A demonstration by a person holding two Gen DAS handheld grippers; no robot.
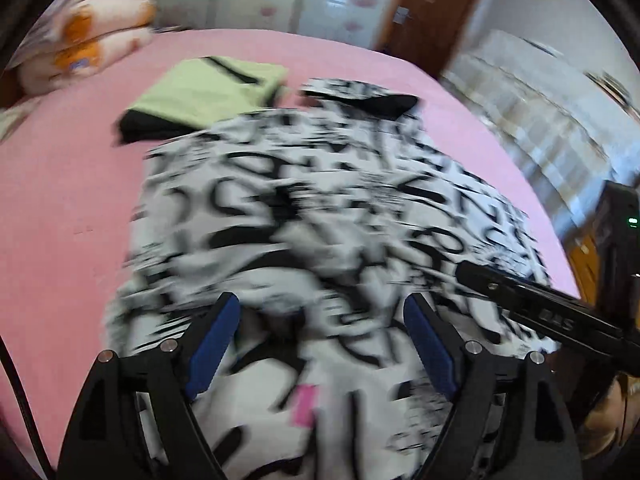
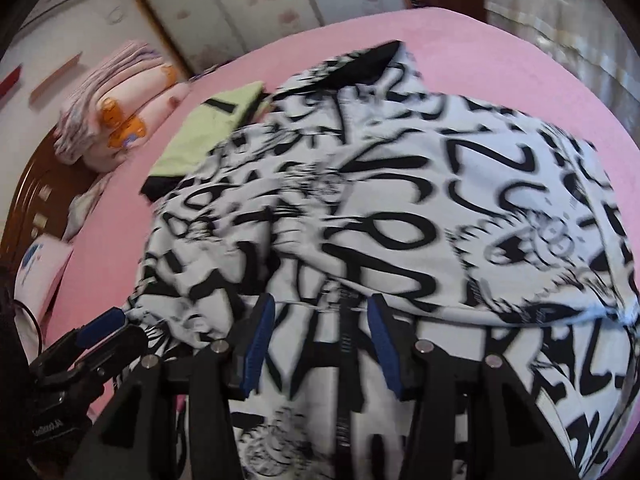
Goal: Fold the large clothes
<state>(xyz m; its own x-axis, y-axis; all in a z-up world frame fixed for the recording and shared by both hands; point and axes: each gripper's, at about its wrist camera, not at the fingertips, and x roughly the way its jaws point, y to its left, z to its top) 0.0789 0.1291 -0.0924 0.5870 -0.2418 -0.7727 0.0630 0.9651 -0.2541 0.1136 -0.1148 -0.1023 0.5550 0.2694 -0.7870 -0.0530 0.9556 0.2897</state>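
A printed garment point(image 2: 360, 208) lies on the bed point(image 2: 500, 56), apparently overlapping folded clothes point(image 2: 200, 132) behind.

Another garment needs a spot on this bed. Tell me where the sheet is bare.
Bare pink sheet lies left of the black-and-white printed top, below the folded green garment and the pillows. A narrower strip runs beyond the top. The middle is crowded.

Wooden door point(image 1: 432, 12), floral wardrobe point(image 2: 248, 4), tiled floor point(image 1: 532, 120)

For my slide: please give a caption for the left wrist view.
Open left gripper above black-and-white printed garment on pink bed.
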